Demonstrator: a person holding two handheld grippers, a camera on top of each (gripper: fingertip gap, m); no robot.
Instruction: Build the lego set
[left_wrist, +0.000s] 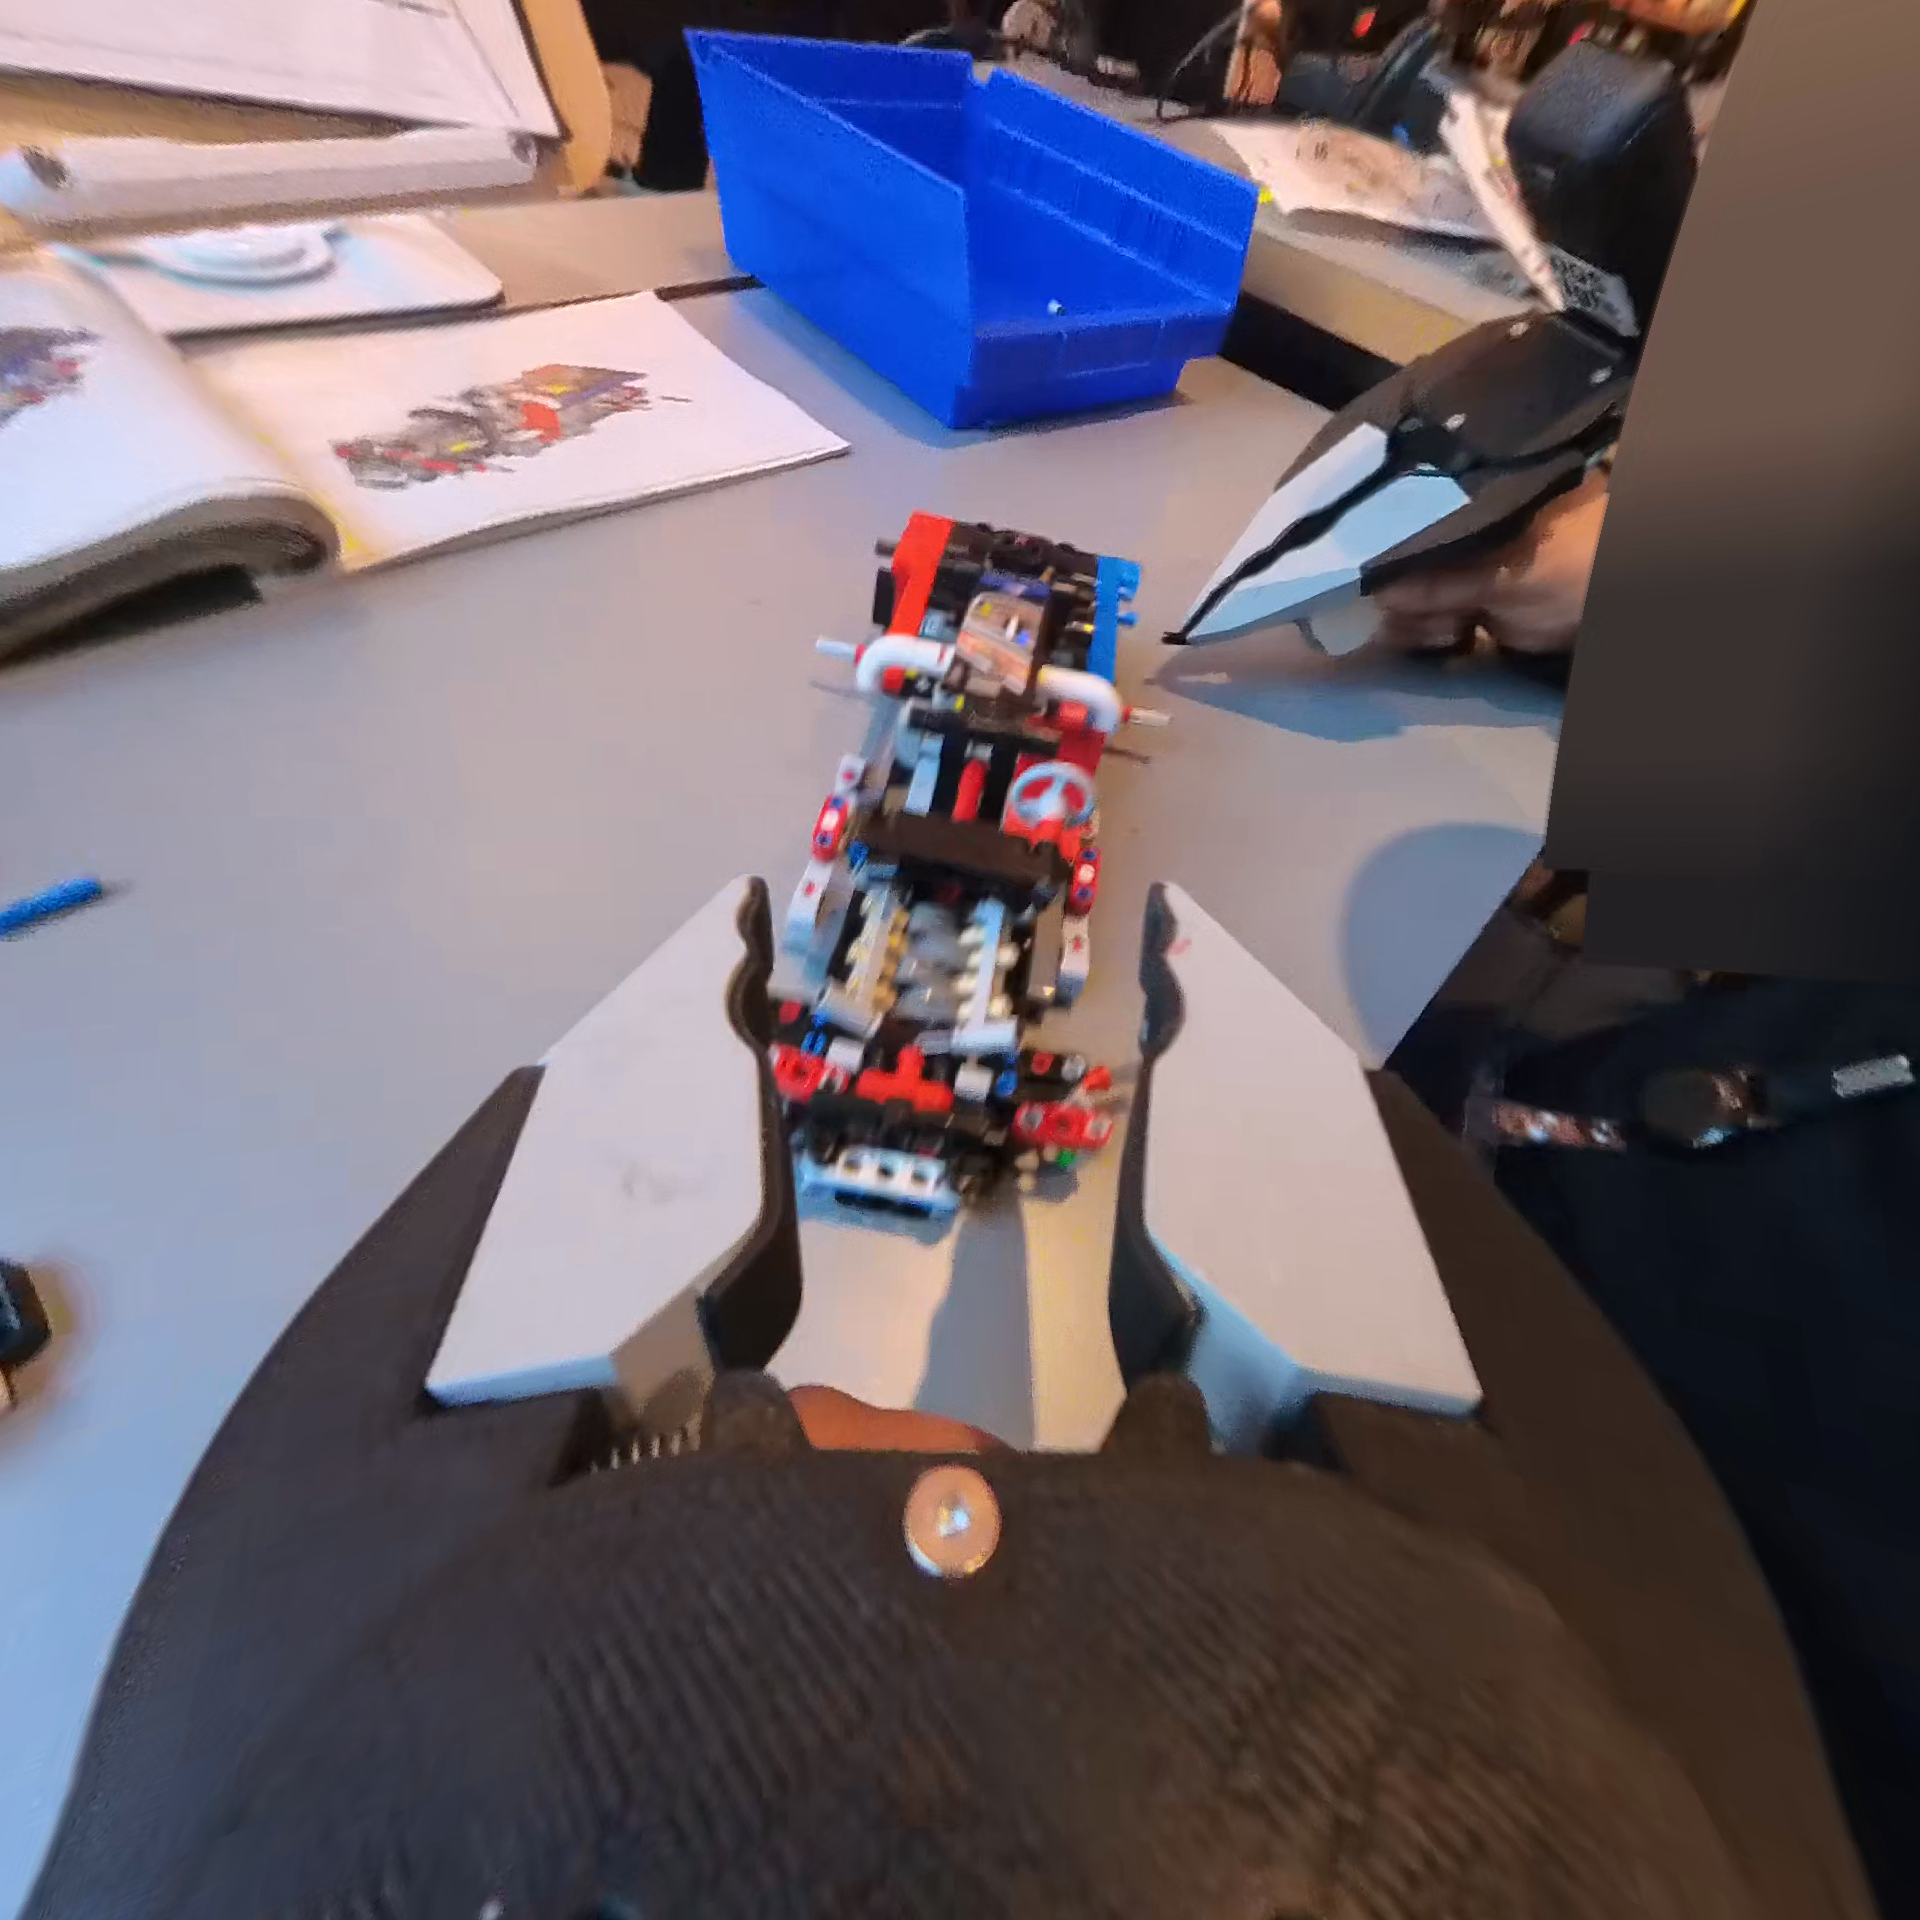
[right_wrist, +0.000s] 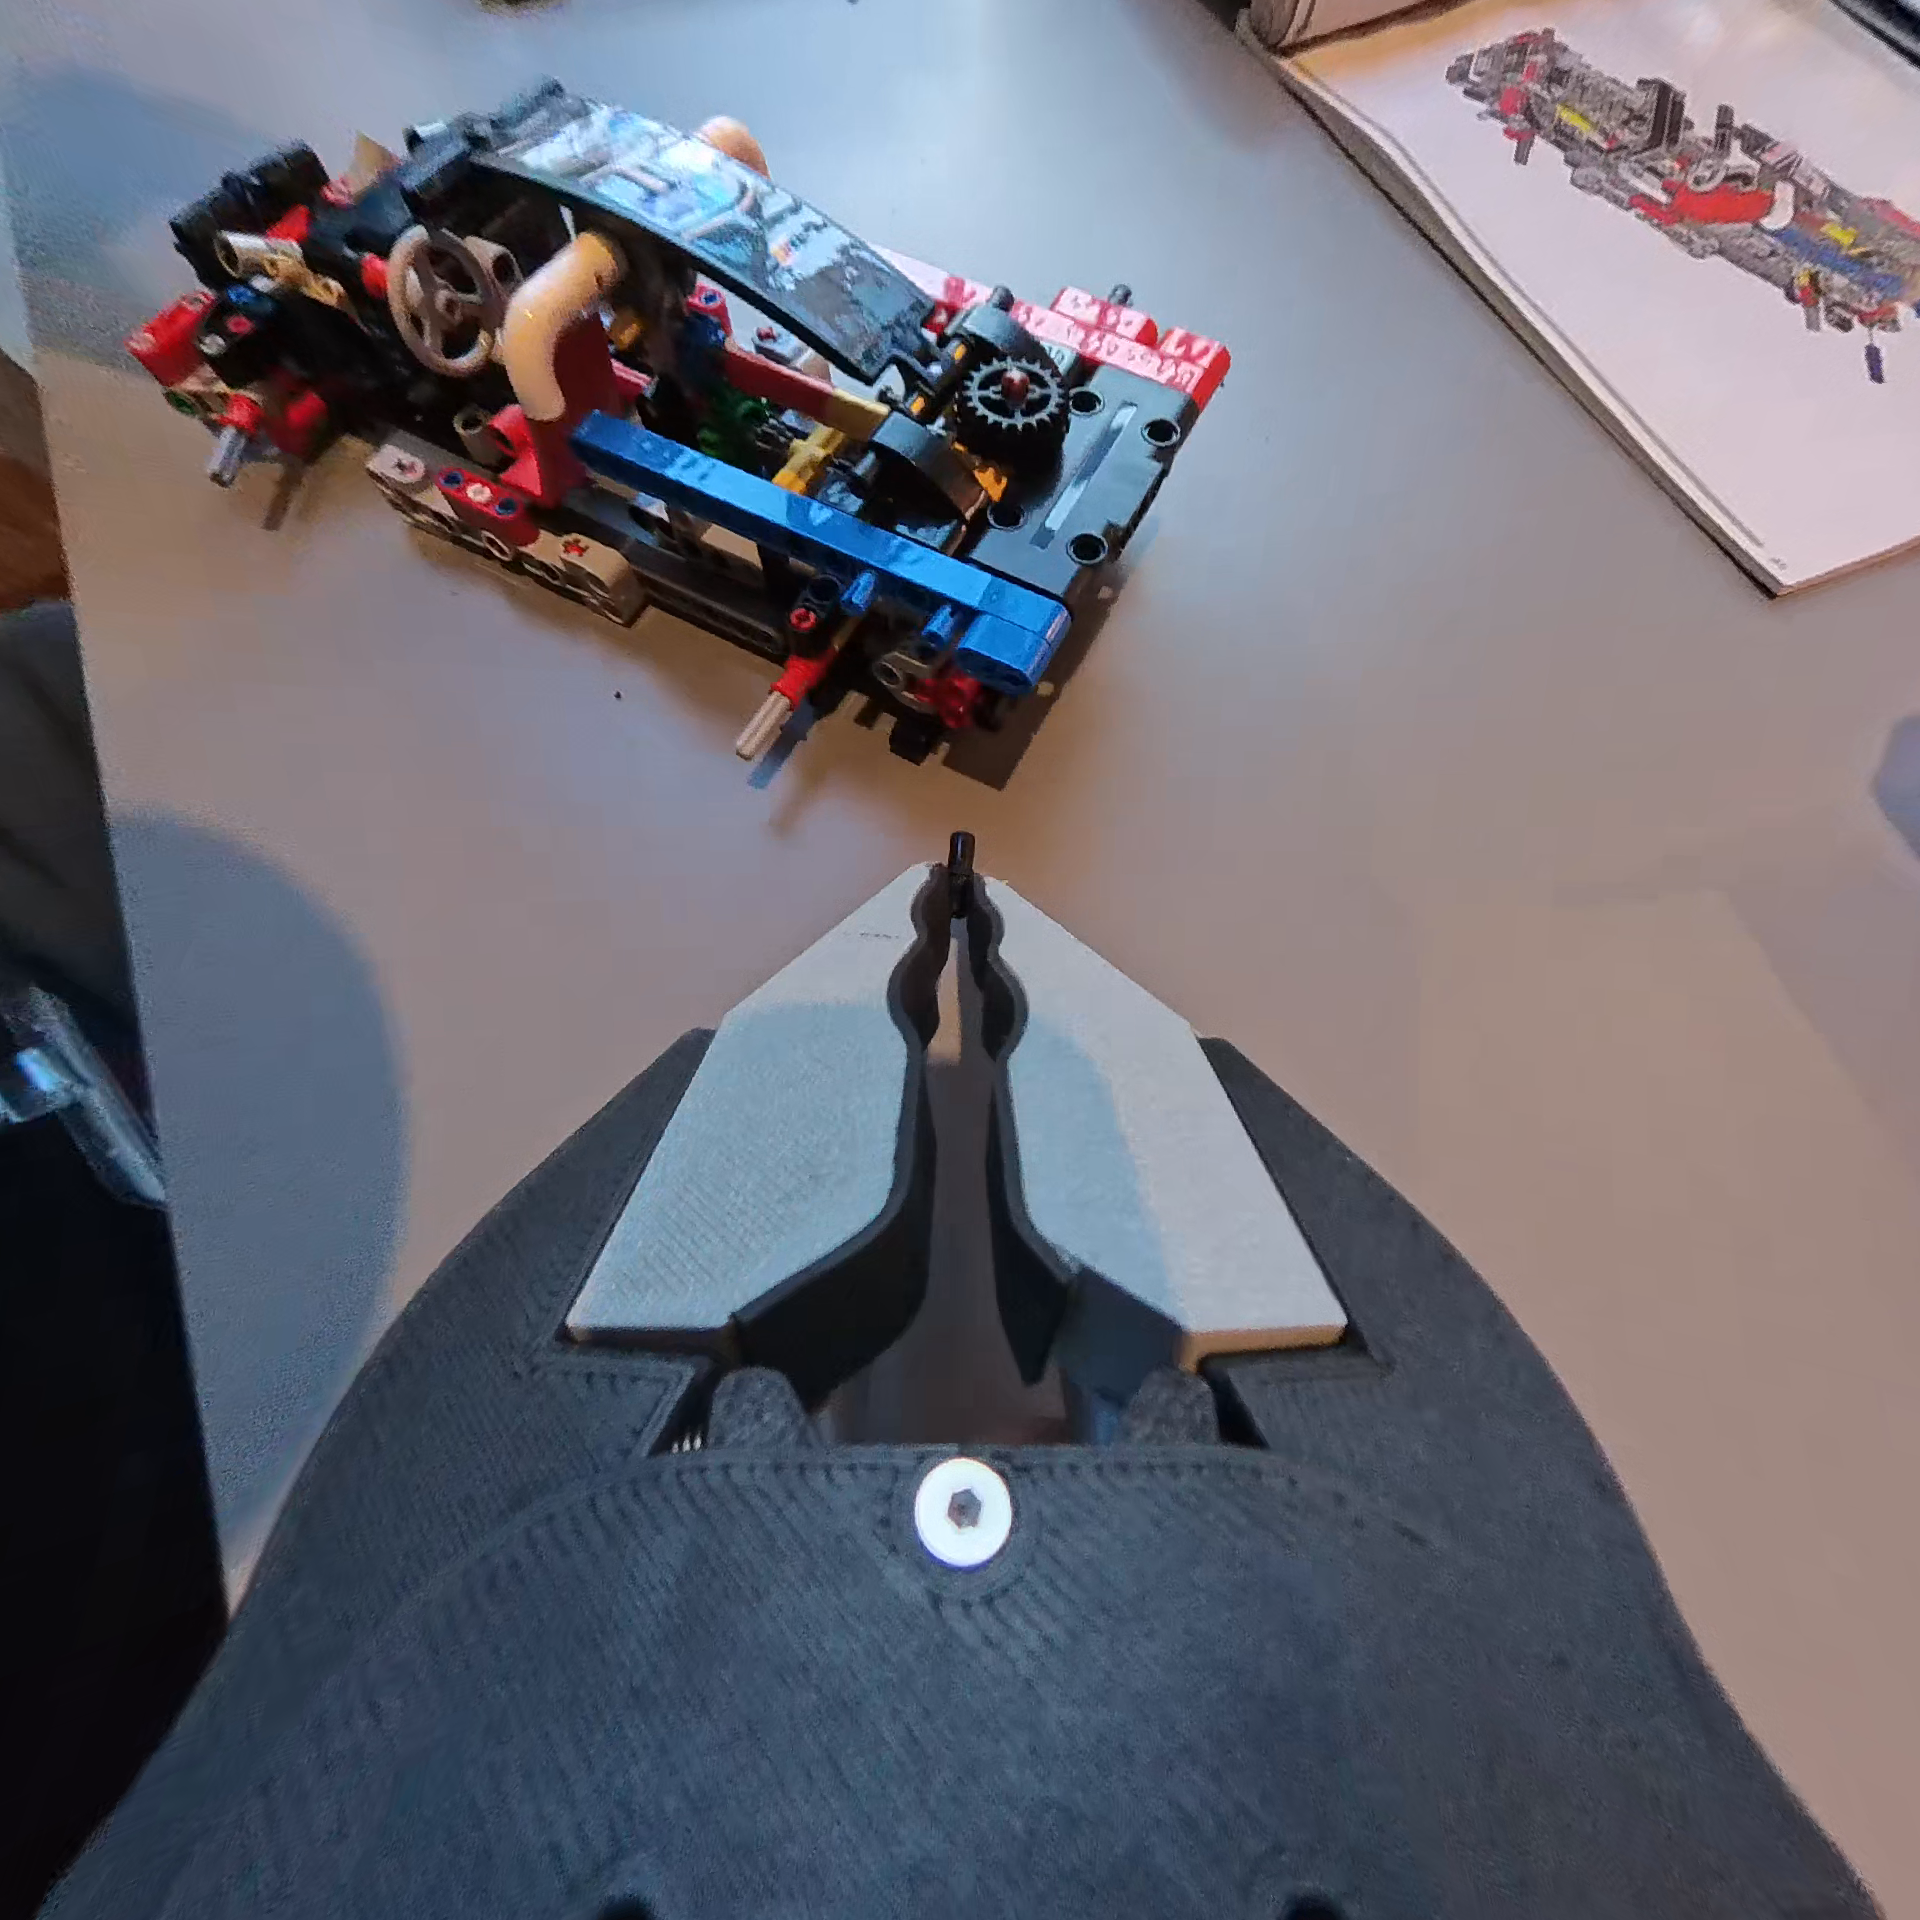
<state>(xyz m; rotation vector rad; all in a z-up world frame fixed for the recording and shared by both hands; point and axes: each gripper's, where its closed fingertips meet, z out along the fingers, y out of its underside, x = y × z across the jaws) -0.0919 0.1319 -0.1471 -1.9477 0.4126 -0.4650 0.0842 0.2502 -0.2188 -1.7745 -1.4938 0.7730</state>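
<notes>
While the spread left gripper (left_wrist: 956, 914) flanks the lego car (left_wrist: 966, 862), the right gripper (right_wrist: 961, 883) pinches a black pin (right_wrist: 960, 860).

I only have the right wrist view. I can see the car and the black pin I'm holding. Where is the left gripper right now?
Observer: The left gripper is open, its fingers flanking one end of the lego car.
Operator: Is there a parts bin anywhere?
Observer: Yes, a blue bin stands on the table beyond the car's far end.
Operator: Any loose pieces I can't see?
Observer: One blue piece lies on the table, far to the left of the car.
</notes>
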